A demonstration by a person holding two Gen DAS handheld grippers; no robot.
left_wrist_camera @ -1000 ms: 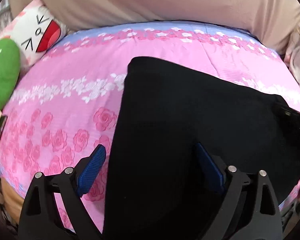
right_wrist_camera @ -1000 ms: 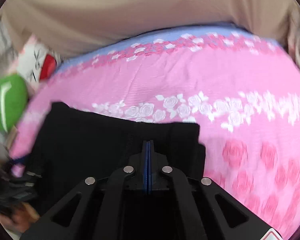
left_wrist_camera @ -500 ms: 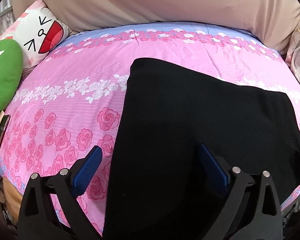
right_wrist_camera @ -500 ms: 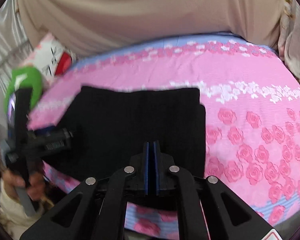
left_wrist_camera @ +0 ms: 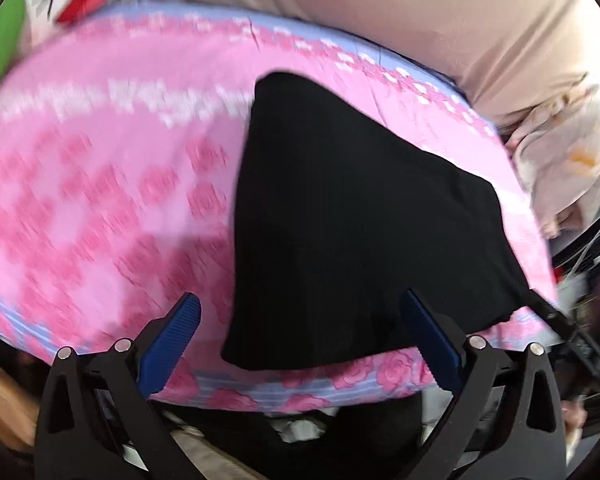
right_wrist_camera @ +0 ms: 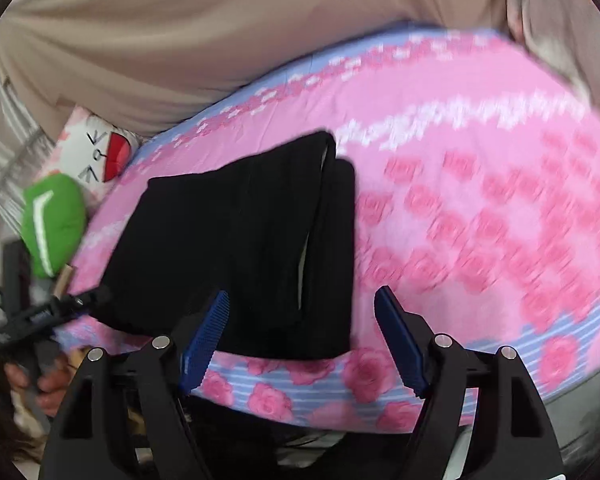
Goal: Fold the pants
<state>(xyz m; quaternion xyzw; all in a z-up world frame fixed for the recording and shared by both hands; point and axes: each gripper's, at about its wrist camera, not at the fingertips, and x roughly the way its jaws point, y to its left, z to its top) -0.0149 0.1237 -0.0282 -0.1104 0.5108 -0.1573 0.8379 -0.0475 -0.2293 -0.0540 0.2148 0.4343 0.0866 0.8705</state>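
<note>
The black pants lie folded into a compact rectangle on the pink rose-print bed cover, near its front edge. They also show in the right wrist view, with layered edges along the right side. My left gripper is open and empty, held back off the bed's front edge. My right gripper is open and empty, also pulled back over the front edge. The left gripper appears at the left of the right wrist view.
A green cushion and a white cartoon pillow sit at the bed's left end. A beige curtain hangs behind the bed. Pale bedding lies at the right end.
My right gripper has opened and let go of the pants. Both grippers have drawn back from the pants toward the bed's front edge; the views are motion-blurred.
</note>
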